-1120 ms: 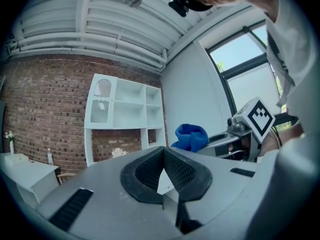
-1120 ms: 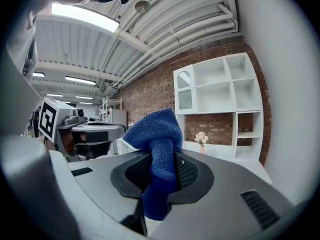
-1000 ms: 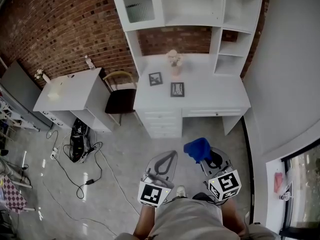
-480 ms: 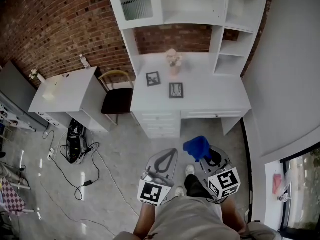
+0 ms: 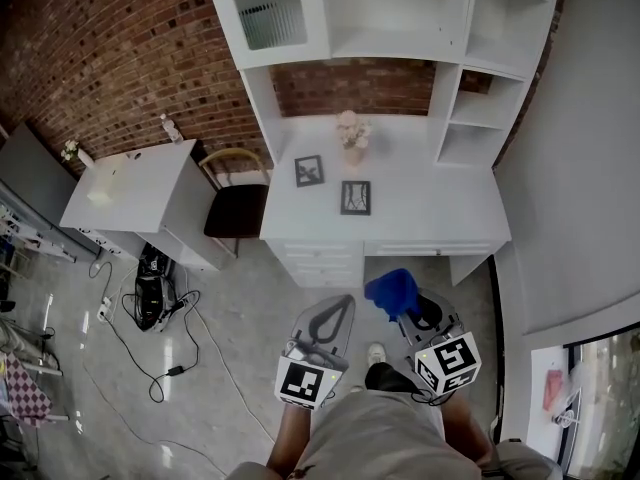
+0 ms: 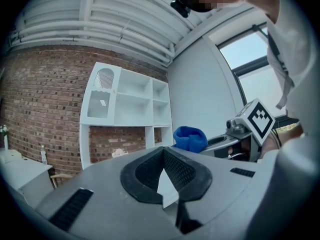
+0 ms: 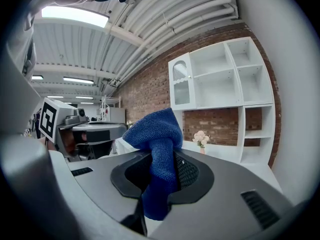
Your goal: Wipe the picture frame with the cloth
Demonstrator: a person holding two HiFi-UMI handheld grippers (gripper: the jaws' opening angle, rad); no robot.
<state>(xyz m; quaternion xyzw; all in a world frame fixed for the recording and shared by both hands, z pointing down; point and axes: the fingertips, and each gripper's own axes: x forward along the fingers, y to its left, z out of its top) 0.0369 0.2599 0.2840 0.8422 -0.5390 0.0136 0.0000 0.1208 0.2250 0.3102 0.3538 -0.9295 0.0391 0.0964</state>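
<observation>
**On the far desk, frames unwiped; cloth only in hand**

On the white desk (image 5: 430, 203), far from the person, lie two small picture frames. One (image 5: 355, 197) sits square near the desk's middle, and the other (image 5: 309, 170) is turned at an angle just to its left and farther back. Both are dark-rimmed, flat and rectangular, with pale prints inside. Which one the task means cannot be told.

Neither frame has been touched, so the wiping has not begun. The cloth (image 7: 155, 134) is well apart from them, held over the floor on the near side of the desk. It is a deep blue, nubbly, towel-like fabric, bunched into a soft lump above the jaws with a tail hanging below.

The right gripper (image 7: 162, 176) is clamped on that cloth. The left gripper (image 5: 338, 310) has its jaws together and holds nothing. Their inner faces are black, finely ribbed pads set in smooth grey shells.

By my judgement, what is left is reaching the desk, steadying a frame and rubbing it down.

A pale vase of flowers (image 5: 350, 133) stands at the back of the desk, under a glossy white shelf unit (image 5: 400, 18). A rough red brick wall (image 5: 120, 58) is behind them. A dark-seated chair (image 5: 238, 198) is at the left, and the floor (image 5: 240, 318) is polished grey.
</observation>
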